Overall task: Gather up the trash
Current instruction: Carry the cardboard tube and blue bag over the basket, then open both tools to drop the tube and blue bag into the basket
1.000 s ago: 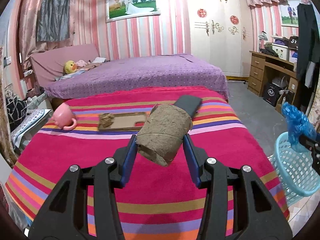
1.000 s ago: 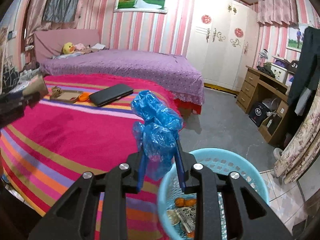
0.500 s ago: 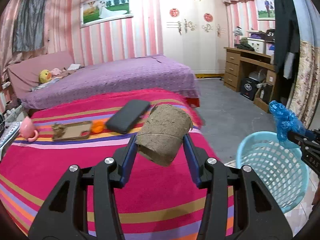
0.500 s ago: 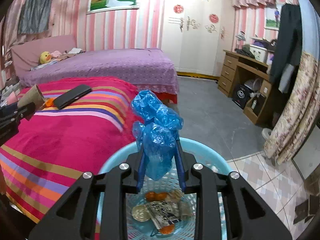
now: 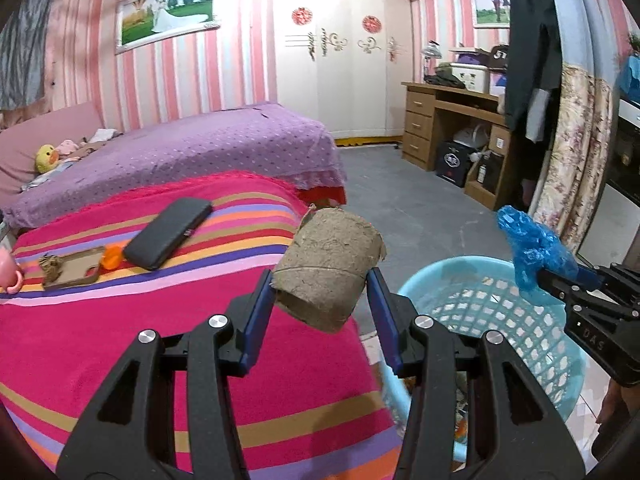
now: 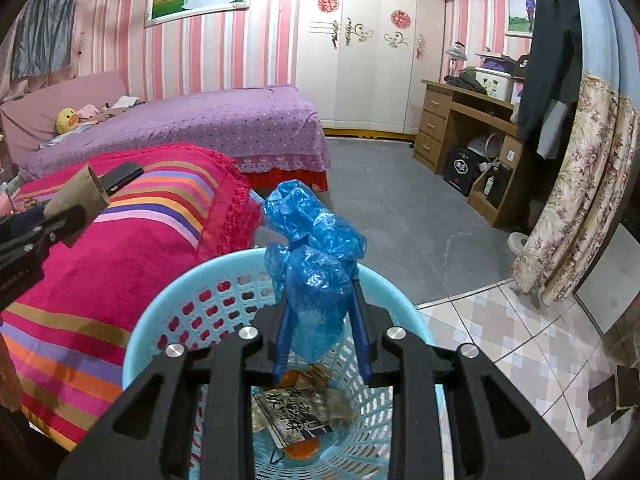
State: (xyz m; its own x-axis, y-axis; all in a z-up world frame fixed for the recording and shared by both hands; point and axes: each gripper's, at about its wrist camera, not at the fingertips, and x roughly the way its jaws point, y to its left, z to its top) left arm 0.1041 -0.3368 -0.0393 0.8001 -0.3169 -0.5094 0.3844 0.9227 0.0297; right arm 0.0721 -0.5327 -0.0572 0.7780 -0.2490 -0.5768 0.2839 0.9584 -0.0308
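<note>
My left gripper (image 5: pixel 322 280) is shut on a brown cardboard roll (image 5: pixel 330 268), held over the right edge of the striped bed, just left of the light blue basket (image 5: pixel 500 320). In the right wrist view my right gripper (image 6: pixel 318 300) is shut on a crumpled blue plastic bag (image 6: pixel 314 260), directly above the same basket (image 6: pixel 192 280). Wrappers and orange scraps (image 6: pixel 298 412) lie at the basket's bottom. The same blue bag (image 5: pixel 530 248) shows at the right of the left wrist view, and the cardboard roll (image 6: pixel 80 194) at the left of the right wrist view.
On the striped blanket (image 5: pixel 120 340) lie a black case (image 5: pixel 168 232), an orange scrap (image 5: pixel 112 258) and a brown tray with a wad (image 5: pixel 68 272). A purple bed (image 5: pixel 180 148) lies behind. A wooden desk (image 5: pixel 452 132) and floral curtain (image 5: pixel 576 152) stand at the right.
Both grippers have swung right, away from the bed toward the basket. The blue bag now hangs over the basket's middle, and the cardboard roll has come to the bed's right edge.
</note>
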